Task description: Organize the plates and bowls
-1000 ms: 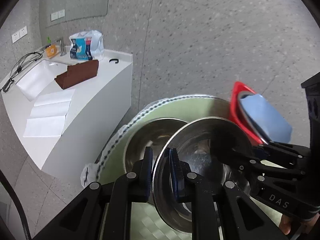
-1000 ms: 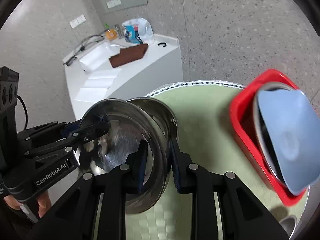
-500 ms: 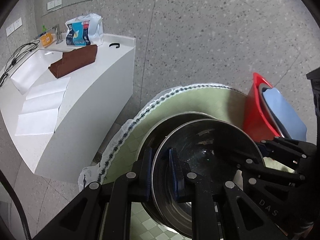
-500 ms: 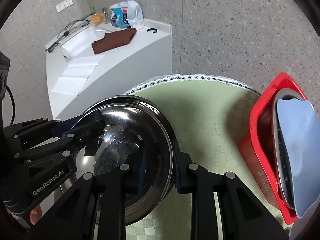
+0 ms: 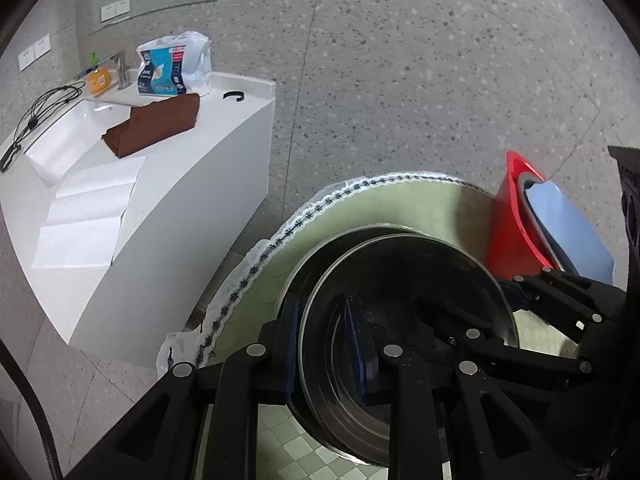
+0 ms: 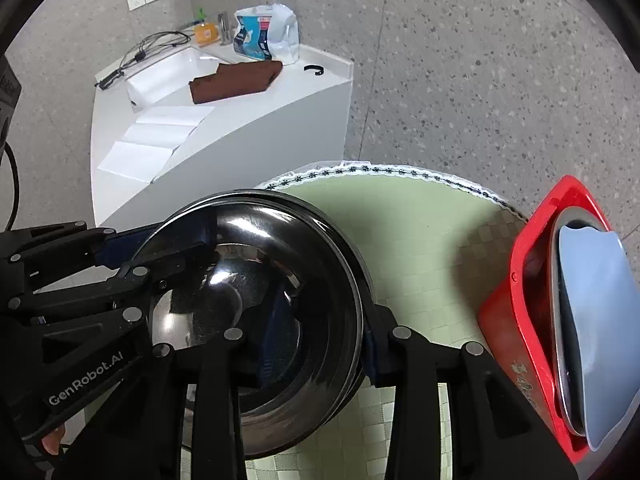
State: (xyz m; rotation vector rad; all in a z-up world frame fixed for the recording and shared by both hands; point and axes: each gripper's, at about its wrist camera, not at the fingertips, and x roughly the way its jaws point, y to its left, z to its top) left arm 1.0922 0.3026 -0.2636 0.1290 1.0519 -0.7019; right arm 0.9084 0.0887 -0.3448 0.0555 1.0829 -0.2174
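Steel bowl [image 6: 256, 312] sits nested in another on the table [image 6: 420, 240] for tidy stacking, so left gripper [image 5: 326, 356] and right gripper [image 6: 320, 344] jaws, just opening, straddle its rim loosely.

Round green-clothed table [image 6: 420, 240] with steel bowls [image 6: 256, 300], red bin [image 6: 516, 320].

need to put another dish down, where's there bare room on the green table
Free: the green table between the steel bowls and the red bin, back to the lace edge. Crowded: the near left, where both hand-held grippers straddle the bowls' rim, and the bin, full with plates.
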